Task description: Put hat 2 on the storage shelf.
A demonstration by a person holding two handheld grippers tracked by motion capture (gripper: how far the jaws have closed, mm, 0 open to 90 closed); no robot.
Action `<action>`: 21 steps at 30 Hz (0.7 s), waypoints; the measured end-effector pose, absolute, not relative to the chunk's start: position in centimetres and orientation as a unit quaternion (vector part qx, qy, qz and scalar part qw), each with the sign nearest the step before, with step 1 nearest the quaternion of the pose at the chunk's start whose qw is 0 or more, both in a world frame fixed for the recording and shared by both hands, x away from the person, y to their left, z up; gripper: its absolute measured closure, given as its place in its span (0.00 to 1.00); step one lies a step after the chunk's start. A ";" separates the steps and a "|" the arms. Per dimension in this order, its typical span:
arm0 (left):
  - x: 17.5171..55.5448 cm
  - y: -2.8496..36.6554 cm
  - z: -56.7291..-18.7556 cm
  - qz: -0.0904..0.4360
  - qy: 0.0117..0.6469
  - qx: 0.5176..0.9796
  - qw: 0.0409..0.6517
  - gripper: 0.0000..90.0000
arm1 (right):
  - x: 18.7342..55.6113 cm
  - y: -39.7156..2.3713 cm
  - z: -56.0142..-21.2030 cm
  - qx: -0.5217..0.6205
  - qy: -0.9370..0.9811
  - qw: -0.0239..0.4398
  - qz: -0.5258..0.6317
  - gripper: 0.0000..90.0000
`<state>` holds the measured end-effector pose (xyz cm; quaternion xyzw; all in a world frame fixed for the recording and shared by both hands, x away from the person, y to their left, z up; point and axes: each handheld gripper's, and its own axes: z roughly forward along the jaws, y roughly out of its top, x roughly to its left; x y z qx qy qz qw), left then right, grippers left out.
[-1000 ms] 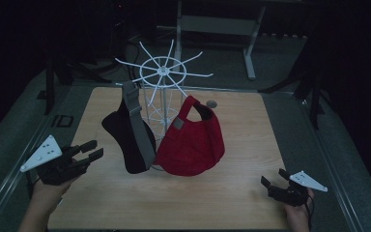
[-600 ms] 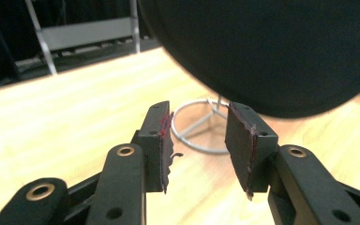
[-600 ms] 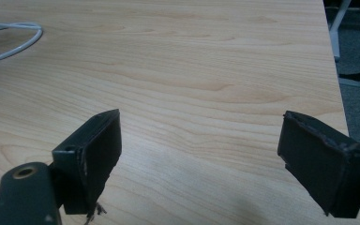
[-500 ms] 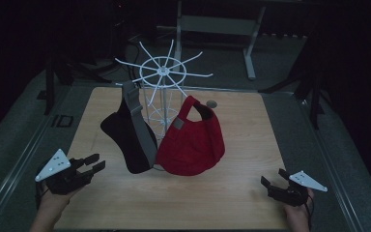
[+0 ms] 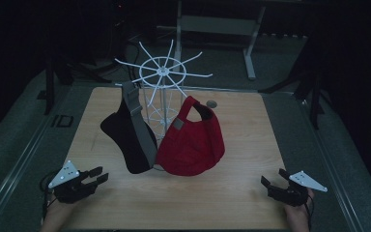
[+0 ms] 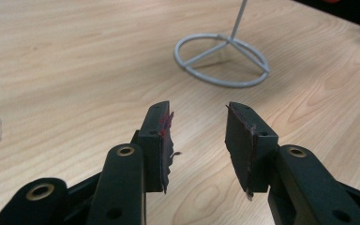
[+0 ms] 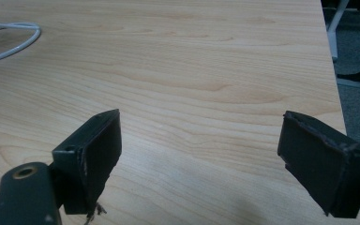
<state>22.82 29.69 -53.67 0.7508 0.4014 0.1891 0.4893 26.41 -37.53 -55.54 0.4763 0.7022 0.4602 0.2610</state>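
My left claw (image 5: pixel 98 175) sits low over the near left corner of the wooden surface (image 5: pixel 251 145), jaws partly apart with nothing between them; the worn pads (image 6: pixel 161 136) show red fibres. My right claw (image 5: pixel 273 180) rests at the near right corner, jaws wide and empty. Both caps hang on the white wire rack (image 5: pixel 160 77) at mid-surface: the black cap with a grey strap (image 5: pixel 128 140) on its left side, the red cap (image 5: pixel 193 142) on its right, each low over the wood. I judge the hanging done, or the next lift not yet begun. To work well, I should approach each cap by its strap, lift clear of the prong, and avoid nudging the rack's ring base (image 6: pixel 222 58).
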 end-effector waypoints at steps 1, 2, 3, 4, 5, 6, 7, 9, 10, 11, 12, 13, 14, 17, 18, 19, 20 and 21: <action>22.8 29.7 -53.8 0.187 0.401 0.752 0.488 0.68 | 26.4 -37.5 -55.5 0.476 0.702 0.261 0.460 0.15; 22.7 29.8 -54.0 0.189 0.404 0.753 0.484 0.68 | 26.4 -37.5 -55.5 0.476 0.702 0.262 0.460 0.15; 22.6 29.8 -54.1 0.191 0.406 0.754 0.480 0.68 | 26.4 -37.5 -55.5 0.476 0.702 0.262 0.459 0.15; 22.6 29.9 -54.2 0.190 0.406 0.755 0.479 0.68 | 26.4 -37.5 -55.5 0.476 0.703 0.264 0.459 0.15; 22.5 30.0 -54.4 0.190 0.409 0.753 0.479 0.68 | 26.4 -37.5 -55.5 0.476 0.703 0.264 0.459 0.15; 22.4 30.1 -54.5 0.192 0.412 0.752 0.478 0.68 | 26.4 -37.5 -55.5 0.476 0.702 0.265 0.459 0.15; 22.3 30.2 -54.6 0.190 0.414 0.751 0.478 0.68 | 26.4 -37.5 -55.5 0.476 0.702 0.265 0.459 0.15; 22.0 30.4 -54.8 0.194 0.419 0.749 0.475 0.68 | 26.4 -37.5 -55.5 0.478 0.700 0.266 0.458 0.15; 21.9 30.4 -54.8 0.197 0.420 0.749 0.473 0.68 | 26.3 -37.5 -55.5 0.478 0.700 0.265 0.460 0.15; 21.7 30.4 -54.9 0.201 0.420 0.750 0.470 0.68 | 26.3 -37.5 -55.5 0.478 0.699 0.266 0.460 0.15; 21.5 30.4 -54.9 0.203 0.421 0.749 0.469 0.68 | 26.3 -37.5 -55.5 0.478 0.699 0.267 0.461 0.15; 21.4 30.3 -55.0 0.204 0.421 0.749 0.469 0.68 | 26.3 -37.6 -55.5 0.477 0.698 0.268 0.461 0.15; 21.2 30.3 -55.0 0.206 0.419 0.751 0.468 0.68 | 26.3 -37.5 -55.5 0.477 0.698 0.269 0.461 0.15; 20.9 30.2 -55.2 0.211 0.416 0.754 0.463 0.68 | 26.2 -37.5 -55.5 0.476 0.699 0.271 0.460 0.15; 20.9 30.2 -55.2 0.211 0.417 0.753 0.463 0.68 | 26.2 -37.5 -55.5 0.476 0.698 0.271 0.461 0.15; 20.8 30.3 -55.2 0.209 0.418 0.752 0.465 0.68 | 26.3 -37.6 -55.5 0.476 0.698 0.270 0.462 0.15; 20.8 30.4 -55.2 0.206 0.419 0.749 0.471 0.68 | 26.3 -37.6 -55.5 0.477 0.698 0.269 0.462 0.15; 20.8 30.5 -55.2 0.206 0.422 0.744 0.475 0.68 | 26.3 -37.6 -55.5 0.478 0.697 0.268 0.462 0.15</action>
